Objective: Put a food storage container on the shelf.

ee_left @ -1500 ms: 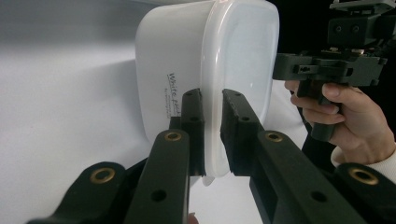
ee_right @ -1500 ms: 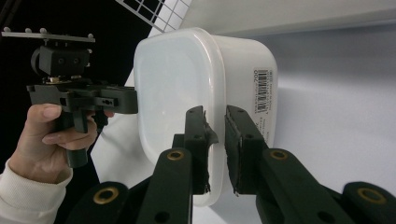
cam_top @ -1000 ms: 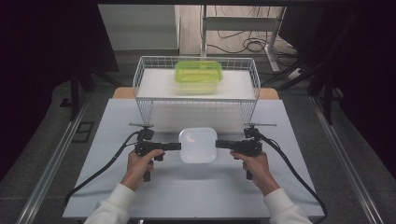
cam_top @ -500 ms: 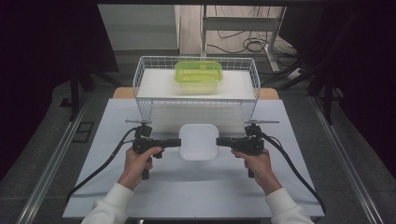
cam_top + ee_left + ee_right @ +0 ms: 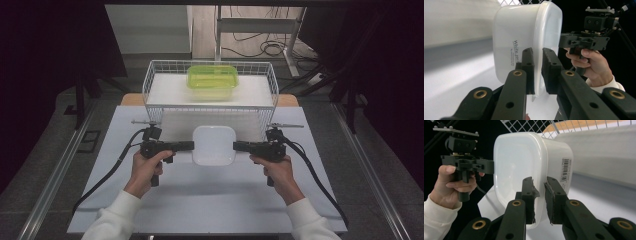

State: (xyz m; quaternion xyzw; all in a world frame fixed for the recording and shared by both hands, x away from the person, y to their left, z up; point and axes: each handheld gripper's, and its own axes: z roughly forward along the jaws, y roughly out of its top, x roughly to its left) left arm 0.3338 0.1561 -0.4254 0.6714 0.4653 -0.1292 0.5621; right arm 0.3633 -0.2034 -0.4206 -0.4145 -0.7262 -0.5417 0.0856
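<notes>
White plastic, translucent: a lidded box (image 5: 214, 145) held clear of the pale bench (image 5: 200, 200) between two hand-held tongs, in front of the wire basket (image 5: 150, 85) that stands at the far end. The box is a rounded rectangle, close to square seen from above, lid up and level; its slightly longer run goes from the person towards the basket. The left tongs (image 5: 189, 146) come in from the left and are clenched on the box's left rim; in the left gripper view one jaw lies against the wall by the printed lettering, the other over the lid edge (image 5: 537, 72). The right tongs (image 5: 237, 146) clamp the opposite rim the same way, with a barcode label (image 5: 565, 170) on the wall beside the outer jaw. Whether the box holds anything I cannot tell; lid is on, walls cloudy. Inside the basket, on its white floor, a yellow-green lidded container (image 5: 212, 80) sits towards the back, middle, well apart from the white box. The basket's front wire wall stands between the two containers. Black cables (image 5: 107, 175) trail from each tool back over the bench edges. Dark drapes and floor cables surround it.
</notes>
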